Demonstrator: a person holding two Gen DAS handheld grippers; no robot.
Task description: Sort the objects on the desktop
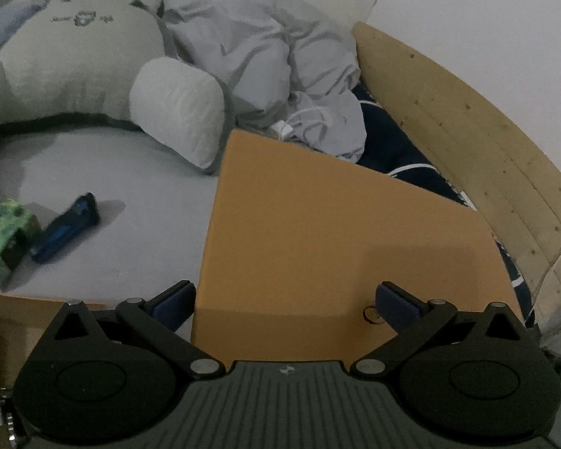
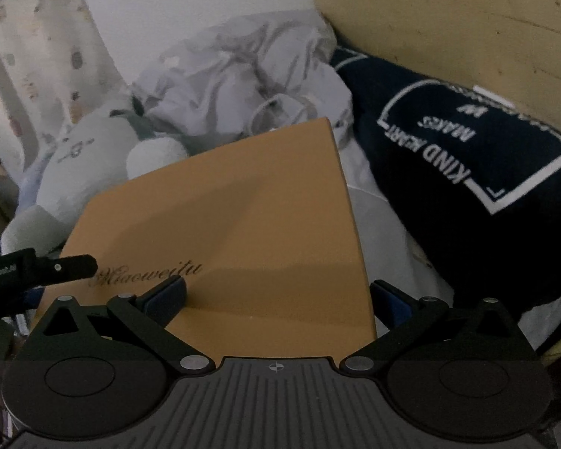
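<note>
Orange flat box (image 1: 340,239) lies on the bed, directly ahead of both sets of fingers, its near edge running between them in each wrist view; script lettering sits by the right gripper's left finger. Looks like stiff card, smooth, probably light; too broad for a flat top grasp, so best taken by pinching a near edge or corner. Left gripper (image 1: 286,301) fingers wide apart, holding nothing, box edge between them. Right gripper (image 2: 276,295) also wide, empty, fingers straddling the box's near right corner. Left of the left fingers, well apart from the box: blue lighter-like item (image 1: 65,228) touching a green packet (image 1: 5,237) on the grey bed sheet (image 1: 131,194). Beyond the fingers: plush pillow (image 1: 175,112), crumpled duvet (image 1: 265,60), navy cushion (image 2: 467,172), wooden headboard (image 1: 467,119).
</note>
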